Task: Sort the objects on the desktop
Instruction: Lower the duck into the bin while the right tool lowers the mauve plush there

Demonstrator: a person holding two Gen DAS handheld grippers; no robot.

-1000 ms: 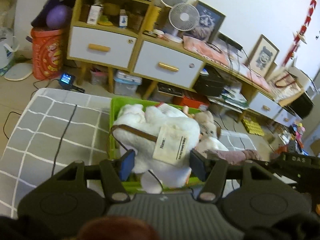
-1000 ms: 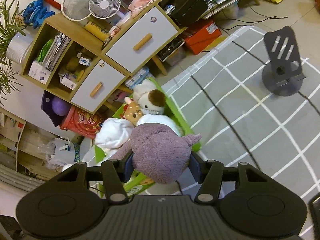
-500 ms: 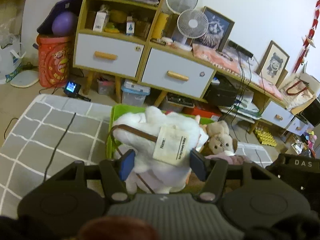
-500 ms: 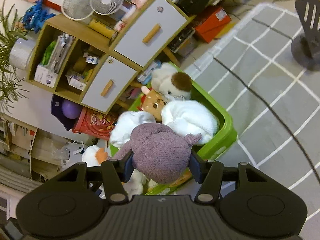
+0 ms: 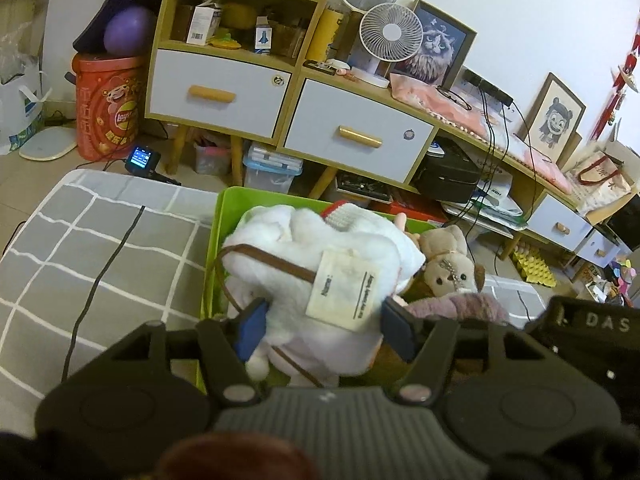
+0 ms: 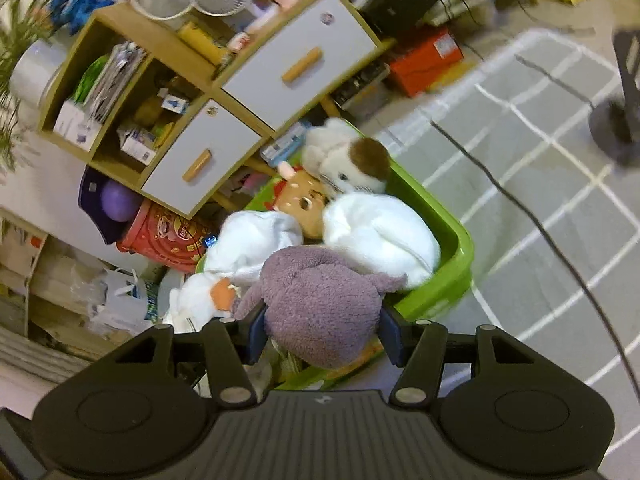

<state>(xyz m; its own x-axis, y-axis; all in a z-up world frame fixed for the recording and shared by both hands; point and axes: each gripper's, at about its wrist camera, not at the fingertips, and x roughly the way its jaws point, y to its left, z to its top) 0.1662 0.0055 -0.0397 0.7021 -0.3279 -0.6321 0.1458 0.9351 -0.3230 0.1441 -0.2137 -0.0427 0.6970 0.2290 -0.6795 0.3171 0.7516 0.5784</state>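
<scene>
A green bin [image 5: 224,216] stands at the edge of the grey checked cloth, with several plush toys in it. A white plush toy [image 5: 320,248] with a brown strap and a paper tag hangs over the bin. My left gripper [image 5: 322,328] has its jaws opening, and both blue pads still touch the toy. My right gripper [image 6: 322,332] is shut on a purple plush toy [image 6: 320,296] above the near corner of the green bin [image 6: 460,256]. The purple plush toy [image 5: 460,306] also shows low right in the left wrist view, beside a tan bear [image 5: 448,268].
In the bin lie a brown-and-white plush [image 6: 352,160], a deer-face toy [image 6: 304,204] and a white plush [image 6: 380,236]. A black cable [image 5: 104,272] crosses the cloth [image 5: 80,240]. A dark phone stand [image 6: 616,120] stands far right. A drawer cabinet [image 5: 352,136] is behind.
Both grippers have come closer to the green bin with their toys. The right one swung from over the cloth to over the bin. The left pads stand slightly wider.
</scene>
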